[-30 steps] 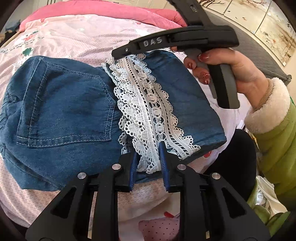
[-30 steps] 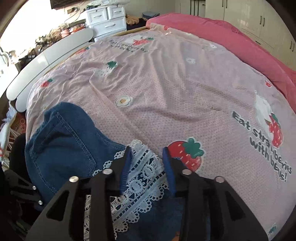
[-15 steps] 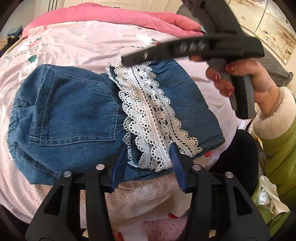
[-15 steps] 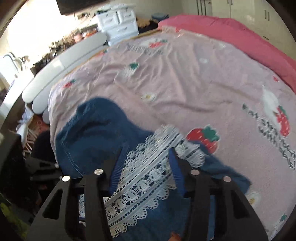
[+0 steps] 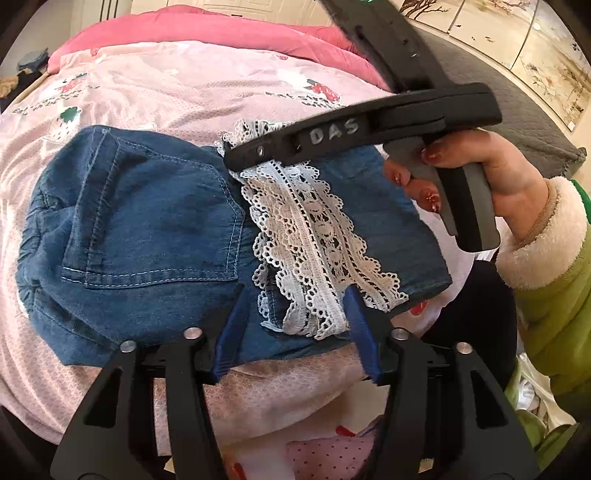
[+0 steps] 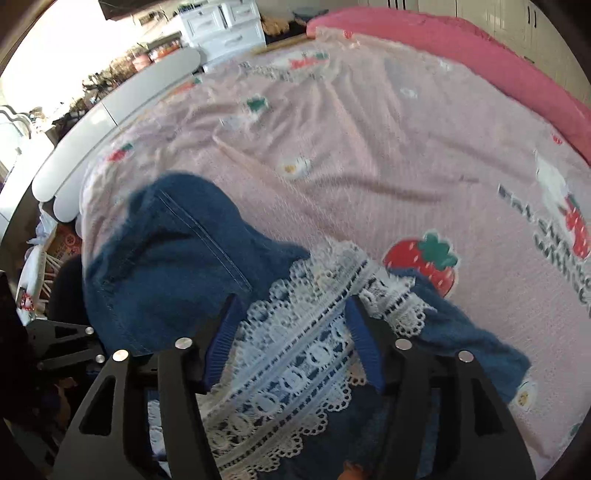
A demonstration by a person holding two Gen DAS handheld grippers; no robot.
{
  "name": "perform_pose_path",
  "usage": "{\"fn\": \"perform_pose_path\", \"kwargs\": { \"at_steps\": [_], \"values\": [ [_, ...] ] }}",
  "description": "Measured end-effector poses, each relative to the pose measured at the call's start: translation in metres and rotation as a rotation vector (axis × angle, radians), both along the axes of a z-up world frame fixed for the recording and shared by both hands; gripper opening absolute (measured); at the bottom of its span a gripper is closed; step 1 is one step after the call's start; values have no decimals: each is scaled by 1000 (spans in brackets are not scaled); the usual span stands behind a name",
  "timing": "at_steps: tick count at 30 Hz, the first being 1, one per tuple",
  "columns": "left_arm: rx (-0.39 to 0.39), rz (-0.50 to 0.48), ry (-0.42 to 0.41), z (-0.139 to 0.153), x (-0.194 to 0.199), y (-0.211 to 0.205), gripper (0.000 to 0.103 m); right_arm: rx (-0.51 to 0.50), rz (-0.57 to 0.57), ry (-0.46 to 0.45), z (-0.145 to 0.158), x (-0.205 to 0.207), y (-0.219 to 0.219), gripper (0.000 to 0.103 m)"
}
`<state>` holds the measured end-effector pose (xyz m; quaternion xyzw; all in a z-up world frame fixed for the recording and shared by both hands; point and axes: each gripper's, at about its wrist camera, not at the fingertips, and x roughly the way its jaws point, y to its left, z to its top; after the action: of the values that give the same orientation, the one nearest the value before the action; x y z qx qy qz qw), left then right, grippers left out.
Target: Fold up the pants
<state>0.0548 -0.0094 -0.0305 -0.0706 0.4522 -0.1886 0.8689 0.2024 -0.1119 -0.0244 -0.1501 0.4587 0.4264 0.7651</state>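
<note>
The denim pants (image 5: 147,229) lie folded on the pink strawberry-print bed cover (image 5: 177,88), near its front edge, with the white lace trim (image 5: 310,236) running across the top layer. The left claw (image 5: 295,328) is opening over the near edge of the pants, its blue pads either side of the lace end but clear of it. The right claw (image 6: 291,339) is opening too, straddling the lace without pinching it. A hand (image 5: 476,173) holds its grip.

Pink strawberry-print bedspread (image 6: 369,147) (creased), deeper pink quilt (image 6: 461,48), white drawers (image 6: 221,29) behind.
</note>
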Motion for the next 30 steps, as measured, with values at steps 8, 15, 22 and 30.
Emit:
{"fn": "perform_pose_path", "kwargs": {
  "at_steps": [8,15,22,30],
  "values": [
    [-18,52,-49,18,-15,24,67,59,20,-62,35,-8,4,68],
    [4,154,-79,30,-31,60,83,57,6,-89,43,-8,7,82],
    [2,282,-45,25,-36,100,92,71,42,-98,53,-13,23,93],
    [-43,326,7,13,-36,115,93,40,175,-58,48,-15,78,94]
  ]
}}
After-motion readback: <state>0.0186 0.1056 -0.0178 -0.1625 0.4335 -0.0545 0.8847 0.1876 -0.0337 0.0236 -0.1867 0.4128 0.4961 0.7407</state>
